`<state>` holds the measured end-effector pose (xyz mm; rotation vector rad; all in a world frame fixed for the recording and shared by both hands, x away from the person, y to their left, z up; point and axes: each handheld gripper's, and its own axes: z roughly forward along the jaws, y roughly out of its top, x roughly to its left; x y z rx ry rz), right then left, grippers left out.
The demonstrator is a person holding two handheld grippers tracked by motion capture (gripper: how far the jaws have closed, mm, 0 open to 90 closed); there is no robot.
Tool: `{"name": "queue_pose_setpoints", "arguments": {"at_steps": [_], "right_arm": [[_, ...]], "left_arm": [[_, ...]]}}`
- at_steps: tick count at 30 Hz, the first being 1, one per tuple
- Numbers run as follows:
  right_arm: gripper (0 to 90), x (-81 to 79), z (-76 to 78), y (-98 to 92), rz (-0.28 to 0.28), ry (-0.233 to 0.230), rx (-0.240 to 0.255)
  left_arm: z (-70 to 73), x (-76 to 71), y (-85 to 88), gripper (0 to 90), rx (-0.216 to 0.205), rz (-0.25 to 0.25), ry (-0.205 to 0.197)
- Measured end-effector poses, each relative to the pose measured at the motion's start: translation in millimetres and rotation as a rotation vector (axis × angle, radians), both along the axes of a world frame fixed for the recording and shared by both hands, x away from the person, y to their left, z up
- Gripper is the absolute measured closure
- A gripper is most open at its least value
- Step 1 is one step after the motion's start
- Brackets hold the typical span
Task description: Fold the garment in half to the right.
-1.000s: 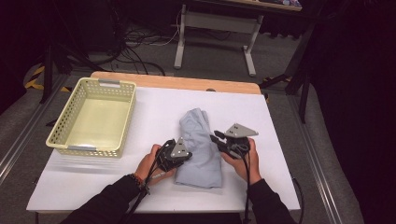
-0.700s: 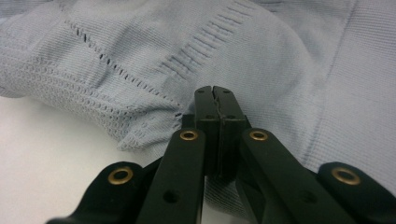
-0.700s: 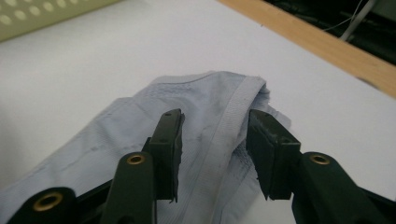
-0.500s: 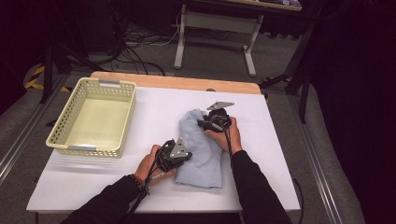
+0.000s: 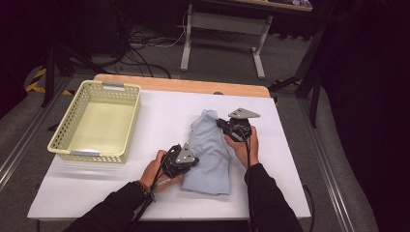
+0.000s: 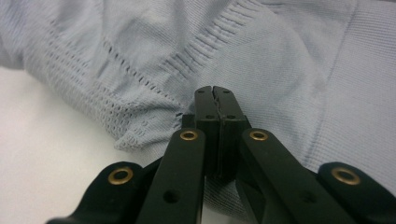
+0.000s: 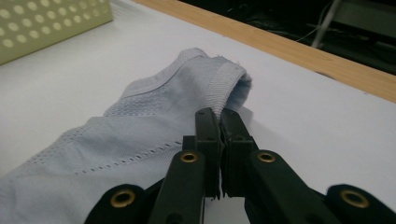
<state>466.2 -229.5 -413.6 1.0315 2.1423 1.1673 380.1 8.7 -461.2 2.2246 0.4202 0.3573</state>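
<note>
Light blue knit garment (image 5: 208, 154) lies folded at centre of the white worktop (image 5: 145, 193). Left tool (image 5: 189, 160) pinches its lower-left edge, jaws pressed together on the fabric. Right tool (image 5: 221, 123), jaws just closing, clamps the ribbed hem at the garment's upper end. Yellow basket (image 5: 72, 145) sits well apart, left of frame.

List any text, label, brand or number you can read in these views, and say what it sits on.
None can be read.
Light blue knit garment: no tag or print shows.
Yellow basket: plain perforated walls, no label.
Left gripper and right gripper: black fingers with brass rivets, no markings.
White table: bare of writing.
</note>
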Motion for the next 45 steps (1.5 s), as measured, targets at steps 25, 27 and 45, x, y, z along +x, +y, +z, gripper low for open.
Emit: {"name": "queue_pose_setpoints", "arguments": {"at_steps": [25, 27, 45], "right_arm": [[90.0, -2.3, -2.4, 4.1, -0.013, -0.053, -0.090], [89.4, -2.8, -0.6, 2.9, -0.027, -0.070, -0.083], [90.0, -69.6, -17.2, 18.1, 0.183, -0.033, -0.162]], "left_arm": [[1.0, -1.6, -0.8, 89.7, 0.003, -0.006, -0.010], [0.8, -1.6, -0.6, 89.7, 0.003, -0.008, -0.011], [0.1, -2.7, -1.7, 89.8, 0.017, -0.007, -0.027]]}}
